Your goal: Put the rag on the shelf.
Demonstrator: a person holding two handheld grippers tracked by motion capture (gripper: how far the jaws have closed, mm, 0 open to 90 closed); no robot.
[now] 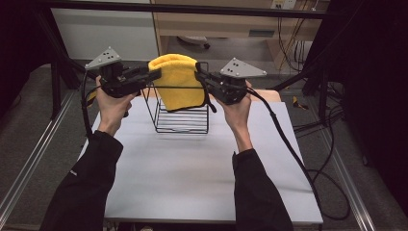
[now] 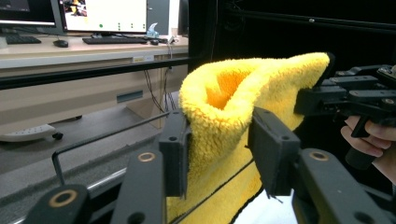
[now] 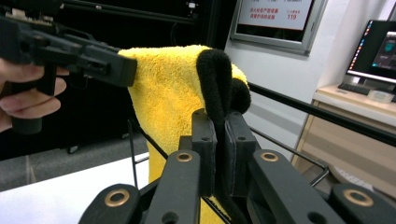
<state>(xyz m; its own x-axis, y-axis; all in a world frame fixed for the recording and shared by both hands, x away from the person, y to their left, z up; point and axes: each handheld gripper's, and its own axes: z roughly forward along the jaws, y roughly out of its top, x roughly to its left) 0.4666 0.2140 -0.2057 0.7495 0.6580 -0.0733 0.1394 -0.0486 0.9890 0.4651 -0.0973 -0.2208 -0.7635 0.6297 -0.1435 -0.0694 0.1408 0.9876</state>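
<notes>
A fluffy yellow towel [image 1: 178,84] with a black trim hangs in the air over a black wire rack [image 1: 183,122], its lower part draped inside the rack's top wire. My left gripper [image 1: 156,74] holds the towel's left top corner. In the left gripper view the jaws [image 2: 217,149] stand somewhat apart, pressed on a thick bunched fold of the towel [image 2: 219,102]. My right gripper [image 1: 198,74] is at the right top corner. In the right gripper view its jaws [image 3: 220,140] are shut on the black trim of the towel [image 3: 168,84].
The rack stands at the far middle of the white table [image 1: 192,168]; its wires [image 2: 93,142] [image 3: 140,135] run just below the towel. A black frame bar [image 1: 192,8] crosses behind. Cables [image 1: 288,144] trail off the table's right side.
</notes>
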